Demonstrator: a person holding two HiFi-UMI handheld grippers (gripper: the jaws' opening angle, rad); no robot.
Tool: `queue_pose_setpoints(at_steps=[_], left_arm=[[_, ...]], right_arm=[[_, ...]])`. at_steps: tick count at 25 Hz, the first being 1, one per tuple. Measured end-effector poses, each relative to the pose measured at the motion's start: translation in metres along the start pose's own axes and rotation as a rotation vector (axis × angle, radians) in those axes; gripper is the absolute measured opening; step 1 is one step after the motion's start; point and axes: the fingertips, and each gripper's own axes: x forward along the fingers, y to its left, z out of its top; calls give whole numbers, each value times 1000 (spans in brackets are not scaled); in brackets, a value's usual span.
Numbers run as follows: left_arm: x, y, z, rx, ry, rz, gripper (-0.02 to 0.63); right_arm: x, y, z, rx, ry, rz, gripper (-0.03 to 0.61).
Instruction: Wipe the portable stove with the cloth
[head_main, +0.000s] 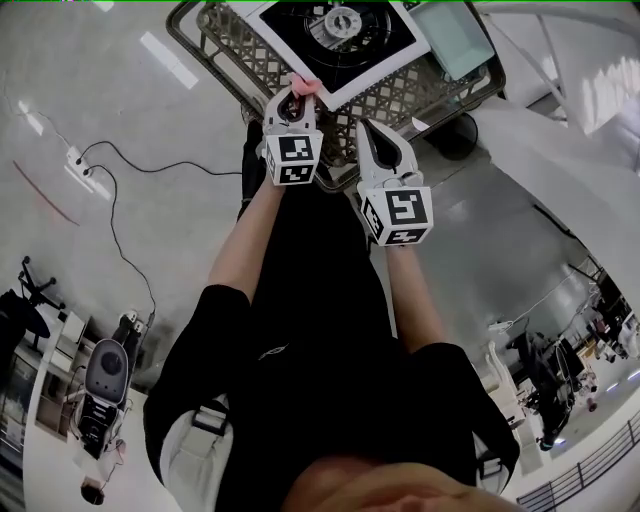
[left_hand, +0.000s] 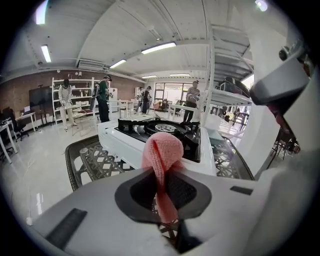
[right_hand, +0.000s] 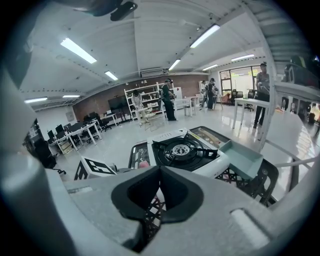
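**Q:** Where is the portable stove, and where is the cloth?

**A:** In the head view, one white portable stove (head_main: 335, 35) with a single black burner sits at 12 o'clock on a lattice-topped metal bench (head_main: 228, 52). One pink cloth (head_main: 303, 87) sits just short of the stove's near edge. I can't tell whether it touches the edge.

**Q:** What holds the cloth?

**A:** The left gripper (head_main: 293, 100). Its fingers are clamped on the cloth. In the left gripper view a rounded fold pokes out ahead of them toward 12 o'clock and a tail hangs back between them. With the wad leading like that, fabric rather than plastic should meet the stove first, which looks like readiness to wipe.

**Q:** And the other gripper?

**A:** The right gripper (head_main: 375, 135) is at 1 o'clock from the person's body, beside the left one and slightly nearer the person. Its fingers are pressed together with nothing between them. It seems to be held back so it doesn't get in the cloth's way.

**Q:** Anything else on the bench?

**A:** One shallow teal tray (head_main: 455, 35) is at 3 o'clock from the stove, just beside it.

**Q:** The count?

**A:** Two grippers, one stove, one burner, one cloth, one tray. No wiping appears to have started.
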Motion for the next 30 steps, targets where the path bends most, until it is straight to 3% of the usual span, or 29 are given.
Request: queue_pose_setpoints(at_steps=[11, 30], left_arm=[[13, 41, 18, -44, 0, 37, 31], [35, 107, 47, -37, -14, 58, 31]], right_arm=[[29, 26, 12, 11, 15, 39, 3], [77, 48, 34, 24, 35, 52, 3]])
